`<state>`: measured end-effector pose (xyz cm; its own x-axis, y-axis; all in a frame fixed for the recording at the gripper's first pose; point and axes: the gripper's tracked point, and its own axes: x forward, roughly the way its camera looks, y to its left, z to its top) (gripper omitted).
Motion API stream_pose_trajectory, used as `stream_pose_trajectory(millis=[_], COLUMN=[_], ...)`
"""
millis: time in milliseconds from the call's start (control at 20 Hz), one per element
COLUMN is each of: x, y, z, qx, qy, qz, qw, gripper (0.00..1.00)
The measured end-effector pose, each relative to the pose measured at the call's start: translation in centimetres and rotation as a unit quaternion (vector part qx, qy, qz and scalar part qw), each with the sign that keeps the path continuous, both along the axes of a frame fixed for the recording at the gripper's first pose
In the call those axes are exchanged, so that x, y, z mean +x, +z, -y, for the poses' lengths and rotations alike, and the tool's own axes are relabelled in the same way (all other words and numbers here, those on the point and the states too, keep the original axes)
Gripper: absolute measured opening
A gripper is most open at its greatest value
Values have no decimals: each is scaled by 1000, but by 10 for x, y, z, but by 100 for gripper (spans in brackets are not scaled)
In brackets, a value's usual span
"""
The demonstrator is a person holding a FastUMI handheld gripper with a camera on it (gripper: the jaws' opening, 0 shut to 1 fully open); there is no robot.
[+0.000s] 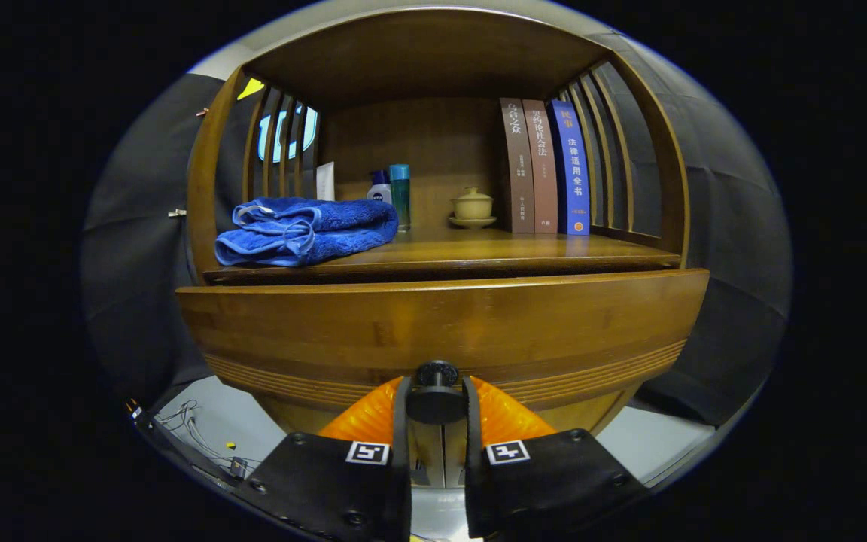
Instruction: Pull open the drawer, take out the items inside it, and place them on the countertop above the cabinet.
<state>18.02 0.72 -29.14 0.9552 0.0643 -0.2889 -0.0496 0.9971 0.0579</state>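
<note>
Gripper view had the gripper [436, 403] seemingly clamped on the drawer knob [436, 391], fingers either side of it, ready to pull the drawer [441, 324] out.

Tool [436, 406]: two black screwed plates, each with a square black-and-white marker, ribbed fingers [369, 414].

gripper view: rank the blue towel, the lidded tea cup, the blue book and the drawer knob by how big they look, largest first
1. blue towel
2. blue book
3. drawer knob and lidded tea cup look about alike. The knob sits between the fingers of the gripper, far nearer the camera, so it is likely smaller in truth.
</note>
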Motion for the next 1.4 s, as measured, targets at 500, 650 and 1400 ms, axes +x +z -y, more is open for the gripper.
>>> stream_pose_trajectory(millis=[500,650,1400], x=[-81,-97,-119], y=[3,2,-11], z=[6,7,9], qx=[7,15,-15], qy=[6,5,12], qz=[-12,-17,-30], qw=[1000,1000,999], gripper=[32,32,68])
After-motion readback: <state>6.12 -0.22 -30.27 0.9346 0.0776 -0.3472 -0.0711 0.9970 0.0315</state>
